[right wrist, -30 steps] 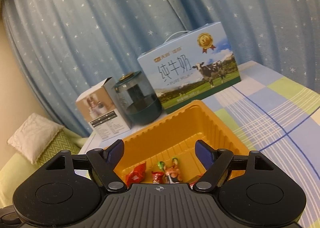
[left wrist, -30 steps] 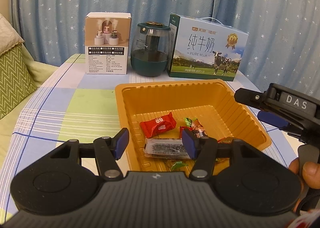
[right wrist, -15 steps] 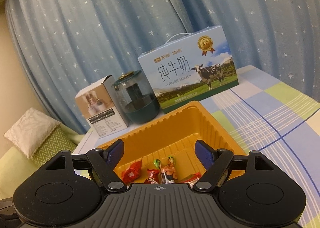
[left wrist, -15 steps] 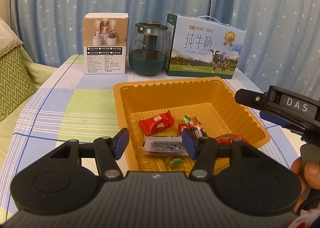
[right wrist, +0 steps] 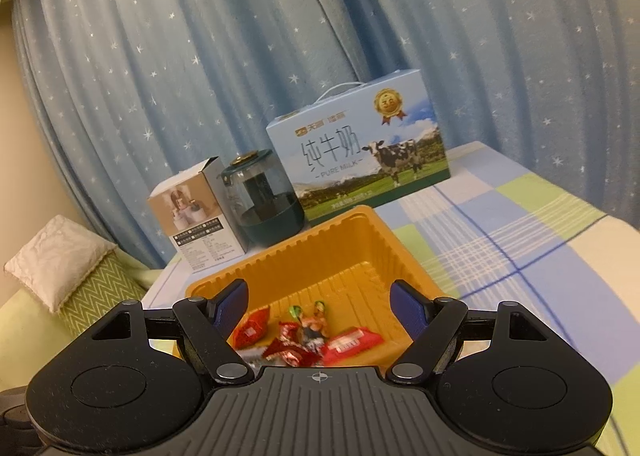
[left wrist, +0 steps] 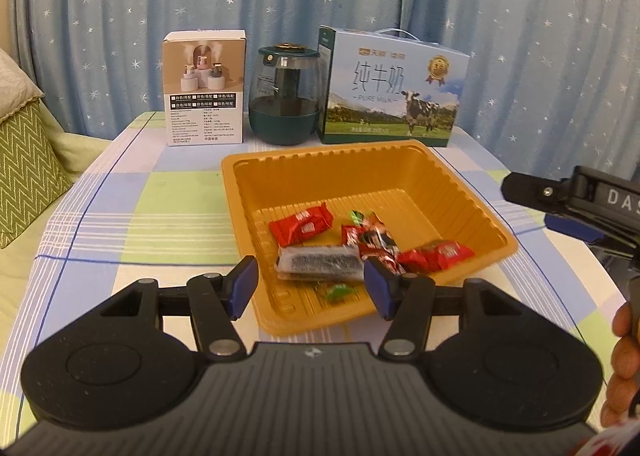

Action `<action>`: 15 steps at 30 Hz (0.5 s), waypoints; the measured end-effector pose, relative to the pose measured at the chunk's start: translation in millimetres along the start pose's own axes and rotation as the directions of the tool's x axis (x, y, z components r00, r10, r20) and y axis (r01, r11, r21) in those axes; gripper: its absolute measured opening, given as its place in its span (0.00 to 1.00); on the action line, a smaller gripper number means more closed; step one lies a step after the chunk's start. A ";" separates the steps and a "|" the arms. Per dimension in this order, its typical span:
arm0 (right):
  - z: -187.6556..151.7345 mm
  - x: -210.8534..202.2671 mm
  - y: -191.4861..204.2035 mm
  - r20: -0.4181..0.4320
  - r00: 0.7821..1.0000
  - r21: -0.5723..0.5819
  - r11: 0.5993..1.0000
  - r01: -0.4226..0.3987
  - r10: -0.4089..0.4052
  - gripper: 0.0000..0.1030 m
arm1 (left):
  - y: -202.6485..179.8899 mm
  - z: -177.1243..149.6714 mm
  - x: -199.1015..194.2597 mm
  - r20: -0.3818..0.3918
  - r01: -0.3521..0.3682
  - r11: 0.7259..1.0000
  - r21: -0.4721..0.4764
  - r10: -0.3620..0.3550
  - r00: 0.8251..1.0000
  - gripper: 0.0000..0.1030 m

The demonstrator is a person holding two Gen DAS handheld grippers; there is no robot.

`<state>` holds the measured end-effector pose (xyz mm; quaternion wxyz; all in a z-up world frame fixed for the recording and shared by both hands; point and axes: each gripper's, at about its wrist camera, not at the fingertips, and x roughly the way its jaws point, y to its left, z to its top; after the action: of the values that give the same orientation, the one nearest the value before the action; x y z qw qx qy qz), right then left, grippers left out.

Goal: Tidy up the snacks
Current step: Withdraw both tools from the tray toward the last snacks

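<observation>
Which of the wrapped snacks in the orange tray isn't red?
The long clear-wrapped bar with a dark filling, lying near the front of the orange plastic tray. The bigger packets around it are red; only a tiny green candy also differs.

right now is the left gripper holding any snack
No, the left gripper is open and empty, while the snacks lie in the orange tray.

Ahead of left gripper, far side of table: milk carton (left wrist: 394, 94), front printed "纯牛奶" over "– PURE MILK –". To right of left gripper: right gripper (left wrist: 573, 208), body lettered "DAS". Print on humidifier box (left wrist: 204, 87) and snack wrappers too small to read.
</observation>
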<state>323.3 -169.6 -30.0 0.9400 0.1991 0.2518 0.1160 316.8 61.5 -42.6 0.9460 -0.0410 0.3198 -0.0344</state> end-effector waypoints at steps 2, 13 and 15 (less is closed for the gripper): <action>-0.7 -11.1 -4.7 0.004 1.000 0.003 1.000 0.016 -0.016 0.75 | -1.8 -5.7 -8.2 0.001 0.004 1.000 -0.003 -0.004 1.000 0.53; -28.3 -70.1 -13.2 -0.006 0.998 -0.018 0.998 0.059 -0.059 0.75 | -9.4 -45.7 -55.1 -0.003 0.006 1.000 -0.001 -0.006 1.000 0.53; -39.2 -80.6 -13.7 -0.021 0.998 -0.020 0.998 0.065 -0.065 0.75 | -11.1 -54.1 -61.8 -0.010 0.007 1.000 -0.003 -0.007 1.000 0.54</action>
<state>236.3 -195.2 -32.7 0.9424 0.1805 0.2670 0.0897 234.4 53.1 -47.1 0.9442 -0.0435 0.3244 -0.0371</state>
